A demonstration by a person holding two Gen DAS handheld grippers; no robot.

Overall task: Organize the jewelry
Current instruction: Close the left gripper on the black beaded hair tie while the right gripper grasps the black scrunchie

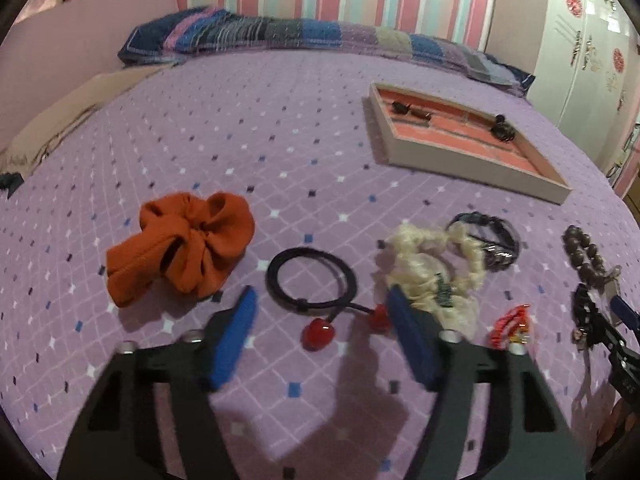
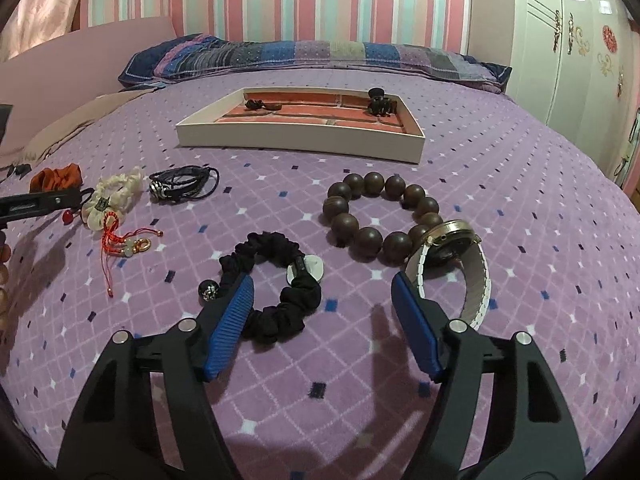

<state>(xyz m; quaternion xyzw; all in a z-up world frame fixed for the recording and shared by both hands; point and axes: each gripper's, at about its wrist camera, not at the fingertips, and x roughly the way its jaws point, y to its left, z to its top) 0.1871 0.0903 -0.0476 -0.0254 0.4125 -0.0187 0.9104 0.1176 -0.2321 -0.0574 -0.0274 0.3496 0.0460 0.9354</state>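
Note:
On the purple bedspread, my left gripper is open low over a black hair tie with two red beads. The loop and beads lie between the blue pads, untouched. An orange scrunchie lies to its left and a cream scrunchie to its right. My right gripper is open too. Its left pad stands over the edge of a black scrunchie, and a white-strapped watch lies by its right pad. A brown bead bracelet lies just beyond.
A white tray with a brick-red lining stands farther back and holds dark hair clips. A black leather bracelet and a red cord charm lie between the two grippers. Pillows line the striped wall; a wardrobe stands at right.

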